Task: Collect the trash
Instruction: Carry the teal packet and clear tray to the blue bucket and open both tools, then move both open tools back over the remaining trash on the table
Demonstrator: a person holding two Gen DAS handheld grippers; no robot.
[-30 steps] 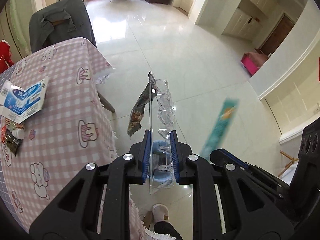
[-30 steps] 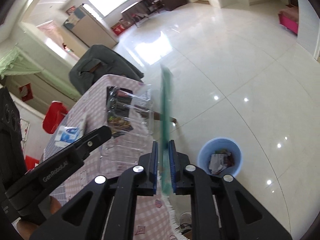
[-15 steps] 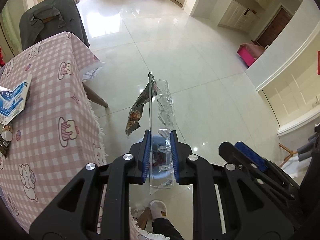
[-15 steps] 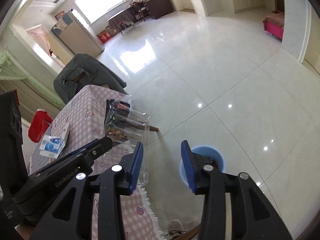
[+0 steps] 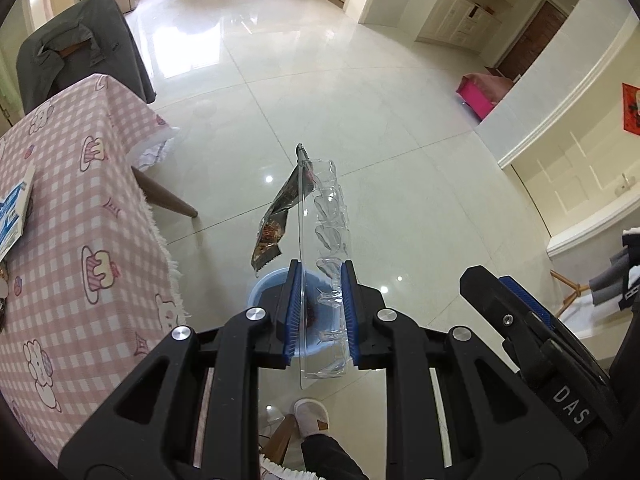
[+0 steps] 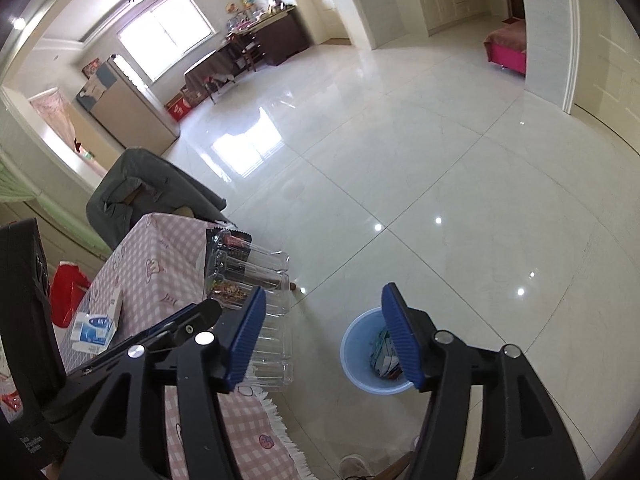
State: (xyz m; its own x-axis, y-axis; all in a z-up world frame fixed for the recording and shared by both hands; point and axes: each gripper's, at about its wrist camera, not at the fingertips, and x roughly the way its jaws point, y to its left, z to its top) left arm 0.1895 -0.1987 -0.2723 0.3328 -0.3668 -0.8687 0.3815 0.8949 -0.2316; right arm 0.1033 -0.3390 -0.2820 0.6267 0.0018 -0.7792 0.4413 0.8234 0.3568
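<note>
My left gripper [image 5: 319, 312] is shut on a clear plastic tray [image 5: 326, 232] with a dark snack wrapper [image 5: 280, 220] hanging from its left side, held in the air above a blue trash bin [image 5: 266, 285] on the floor. In the right wrist view the tray [image 6: 256, 280] and wrapper show at left beside the table edge. My right gripper [image 6: 324, 336] is open and empty, above the blue bin [image 6: 360, 354], which holds several wrappers including a green one.
A table with a pink checked cloth [image 5: 68, 208] stands at left, with a blue-white carton [image 5: 12, 216] on it. A chair draped in grey cloth [image 5: 80, 52] is behind it. My slippered foot [image 5: 312, 416] is below. The floor is glossy tile.
My right gripper opened and the green wrapper it held dropped into the bin. My left gripper still holds the tray and has shifted over the bin.
</note>
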